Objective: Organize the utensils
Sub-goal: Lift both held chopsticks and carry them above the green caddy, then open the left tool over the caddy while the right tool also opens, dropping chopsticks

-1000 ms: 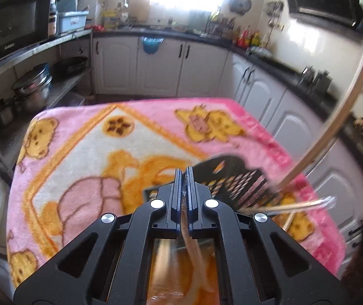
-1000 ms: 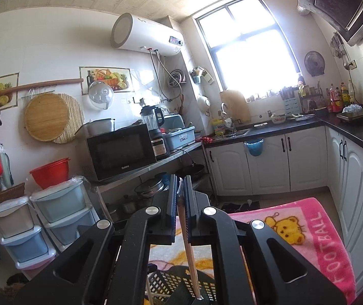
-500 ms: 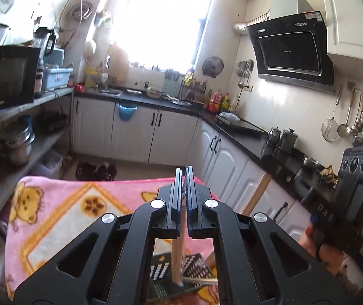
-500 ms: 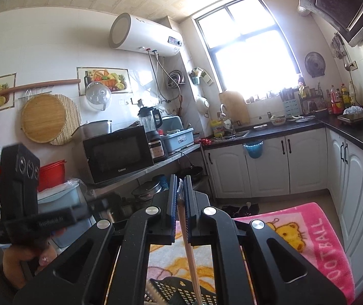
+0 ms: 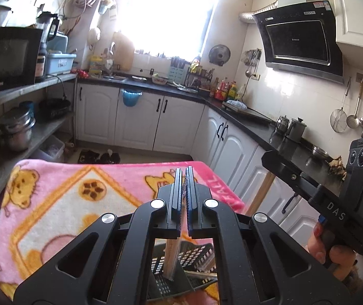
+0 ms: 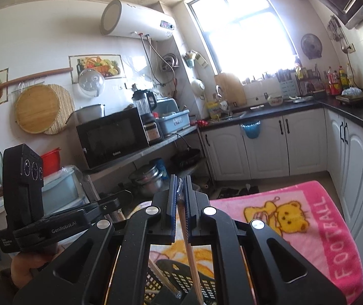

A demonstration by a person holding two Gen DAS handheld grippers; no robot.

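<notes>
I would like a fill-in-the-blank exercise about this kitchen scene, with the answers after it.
1. Each claw is shut on a wooden ____.
2. Below the left claw stands a black ____.
3. The blanket under the basket is mostly ____.
4. The microwave stands on a ____.

Answers: chopstick; basket; pink; shelf

My left camera looks along my left tool (image 5: 184,178) over the pink blanket's (image 5: 61,203) far edge toward the window. My right camera, close above the black basket (image 6: 181,277), faces the microwave (image 6: 111,139) wall. Both views share blanket, basket and window cabinets (image 5: 138,119).
</notes>
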